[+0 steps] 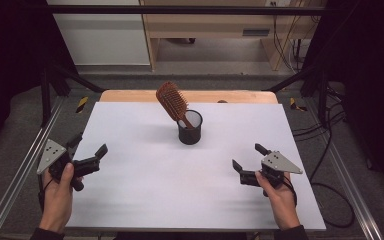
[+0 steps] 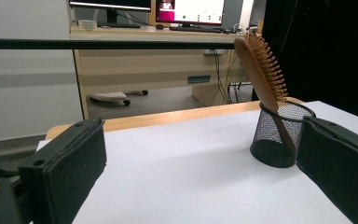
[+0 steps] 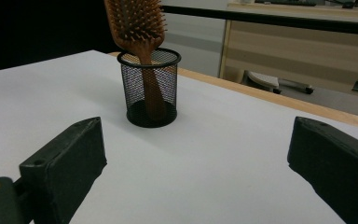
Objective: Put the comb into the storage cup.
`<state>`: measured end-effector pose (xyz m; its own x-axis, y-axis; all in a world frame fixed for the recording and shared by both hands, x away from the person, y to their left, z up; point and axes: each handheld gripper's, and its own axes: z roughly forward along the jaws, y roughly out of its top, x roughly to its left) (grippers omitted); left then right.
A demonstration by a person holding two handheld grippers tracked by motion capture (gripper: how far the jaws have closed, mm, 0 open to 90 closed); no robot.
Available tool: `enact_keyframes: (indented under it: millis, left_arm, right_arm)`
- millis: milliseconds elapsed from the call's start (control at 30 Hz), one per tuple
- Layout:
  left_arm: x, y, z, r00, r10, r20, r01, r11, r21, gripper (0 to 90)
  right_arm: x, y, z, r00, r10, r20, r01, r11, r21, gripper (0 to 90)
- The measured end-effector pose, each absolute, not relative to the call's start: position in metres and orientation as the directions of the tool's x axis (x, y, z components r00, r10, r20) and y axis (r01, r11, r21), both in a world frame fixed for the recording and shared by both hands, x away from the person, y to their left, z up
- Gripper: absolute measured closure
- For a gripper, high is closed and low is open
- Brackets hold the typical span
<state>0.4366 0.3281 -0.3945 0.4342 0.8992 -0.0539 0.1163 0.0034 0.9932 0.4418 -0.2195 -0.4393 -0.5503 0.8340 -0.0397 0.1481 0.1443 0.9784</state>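
Bench [image 1: 130,200], white top, is carrying a black mesh cup [image 1: 190,127] near its far middle. High view is giving the whole layout, both hands at the near edge; the left gripper view is adding a desk with monitors [image 2: 186,9] behind.

Left tongs [image 1: 87,150] are standing wide open, holding nothing, well apart from the cup. Right tongs [image 1: 250,157] are likewise gaping wide, empty, touching nothing.

Wooden hairbrush [image 1: 172,101] is standing handle-down in the cup, long axis tilted, head leaning up and to the far left, resting against the rim. In the right gripper view its bristles [image 3: 137,18] are facing the camera.
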Motion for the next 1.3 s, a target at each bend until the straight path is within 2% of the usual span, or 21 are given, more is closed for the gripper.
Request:
enact_keyframes:
  millis: [733, 1300]
  left_arm:
    - [0.423, 0.341, -0.411, 0.437, 0.896, -0.077, 0.116, 0.029, 0.993, 2.1]
    - [0.414, 0.335, -0.424, 0.462, 0.882, -0.095, 0.125, 0.041, 0.991, 2.1]
  right_arm:
    - [0.429, -0.259, -0.446, -0.510, 0.860, 0.001, 0.163, 0.096, 0.982, 4.0]
    - [0.426, -0.265, -0.450, -0.516, 0.857, 0.009, 0.170, 0.093, 0.981, 3.9]
